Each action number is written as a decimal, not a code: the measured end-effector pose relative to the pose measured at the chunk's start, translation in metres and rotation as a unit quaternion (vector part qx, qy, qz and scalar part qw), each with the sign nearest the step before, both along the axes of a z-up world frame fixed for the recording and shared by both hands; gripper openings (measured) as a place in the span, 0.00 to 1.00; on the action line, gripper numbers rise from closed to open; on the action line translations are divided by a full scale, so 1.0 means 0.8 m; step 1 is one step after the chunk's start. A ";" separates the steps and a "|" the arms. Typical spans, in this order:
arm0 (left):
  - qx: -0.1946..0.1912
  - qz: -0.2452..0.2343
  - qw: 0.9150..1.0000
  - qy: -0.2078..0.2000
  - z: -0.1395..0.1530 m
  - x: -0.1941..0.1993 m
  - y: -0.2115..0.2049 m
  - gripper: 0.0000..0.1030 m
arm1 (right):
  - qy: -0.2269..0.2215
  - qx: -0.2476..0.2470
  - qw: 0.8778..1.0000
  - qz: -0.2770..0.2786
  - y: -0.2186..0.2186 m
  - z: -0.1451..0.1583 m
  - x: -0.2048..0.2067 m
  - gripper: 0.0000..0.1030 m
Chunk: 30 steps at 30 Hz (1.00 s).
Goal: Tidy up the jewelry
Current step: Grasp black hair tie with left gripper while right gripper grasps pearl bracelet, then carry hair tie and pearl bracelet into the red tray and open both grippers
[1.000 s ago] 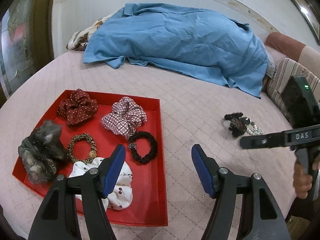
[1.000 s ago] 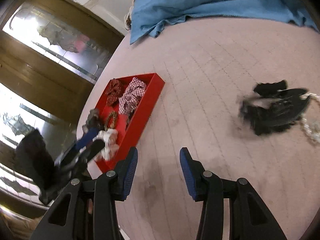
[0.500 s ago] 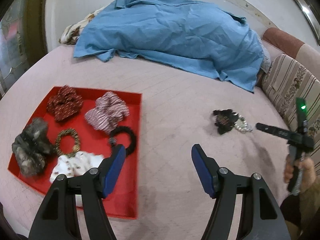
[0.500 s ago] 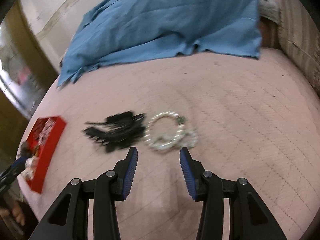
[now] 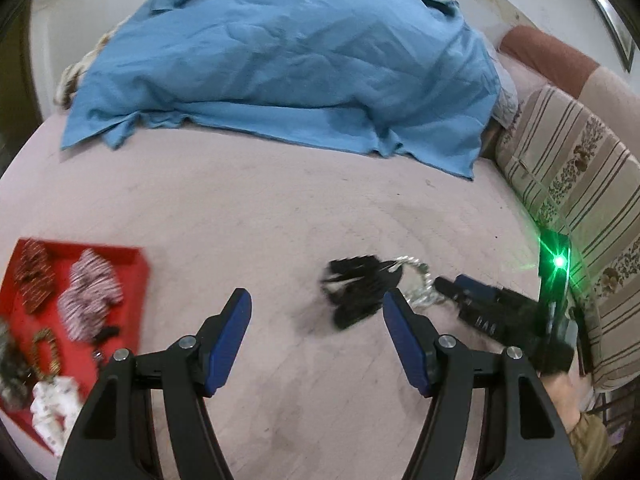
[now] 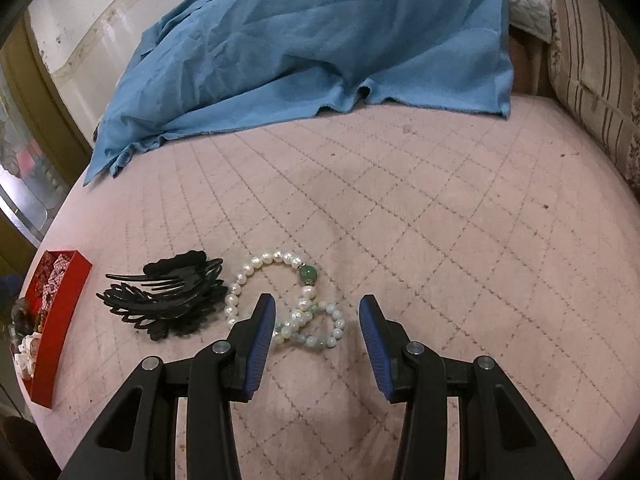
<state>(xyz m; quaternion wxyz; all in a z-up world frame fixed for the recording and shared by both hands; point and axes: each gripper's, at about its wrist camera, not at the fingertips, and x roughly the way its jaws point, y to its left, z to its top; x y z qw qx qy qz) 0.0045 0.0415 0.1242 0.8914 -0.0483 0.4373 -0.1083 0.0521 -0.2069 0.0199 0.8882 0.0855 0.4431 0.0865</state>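
The right gripper (image 6: 316, 320) hangs low over the pink quilted bed (image 6: 440, 216), its blue fingers (image 6: 262, 330) spread apart with nothing pinched between them. Right under the gap lie two bead bracelets that touch each other: a small pale bead bracelet (image 6: 320, 330) nearest the fingers, and just past it a bigger pearl bracelet (image 6: 256, 276) with one green bead (image 6: 308, 273). To pick one up well, I think the right gripper should come straight down so one finger lands inside a ring and the other outside, then squeeze softly on the string of beads. Beads are round and slippery, so a slow squeeze is best, and it should take only one bracelet so the other does not drag along. Just to the left of the pearls sits a black hair claw (image 6: 168, 300), touching or almost touching them; the fingers should stay clear of its teeth. The left gripper (image 5: 316, 340) is also spread wide and holds nothing, and it hovers near the same little pile, which looks blurry from its side. It should keep out of the way so the two grippers do not bump. Farther off to the left is the red tray (image 6: 60, 312), already holding scrunchies (image 5: 90, 292), and that looks like the place the bracelets should go. At the far end of the bed lies a crumpled blue sheet (image 6: 320, 40).
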 end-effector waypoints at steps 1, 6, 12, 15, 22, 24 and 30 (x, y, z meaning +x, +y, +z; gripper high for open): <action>0.007 -0.007 1.000 0.001 -0.004 0.009 -0.014 0.65 | 0.002 0.002 1.000 0.002 0.000 -0.002 0.001 0.46; 0.053 -0.051 0.997 0.015 -0.033 0.048 -0.072 0.65 | 0.006 0.006 1.000 0.008 0.000 -0.006 0.003 0.46; 0.102 -0.103 0.989 0.033 -0.065 0.078 -0.109 0.63 | 0.016 0.021 1.000 0.013 0.000 -0.018 0.010 0.39; 0.096 -0.115 0.988 0.046 -0.073 0.090 -0.107 0.63 | 0.014 0.025 0.999 0.016 0.002 -0.021 0.012 0.39; 0.091 -0.132 0.985 0.071 -0.093 0.096 -0.105 0.14 | 0.012 0.024 0.999 0.025 0.009 -0.022 0.014 0.30; 0.078 -0.125 0.986 0.081 -0.096 0.098 -0.102 0.07 | 0.012 0.027 0.999 0.024 0.007 -0.022 0.014 0.25; 0.058 -0.099 0.991 0.063 -0.079 0.086 -0.085 0.06 | 0.004 0.051 0.999 0.019 0.004 -0.015 0.010 0.06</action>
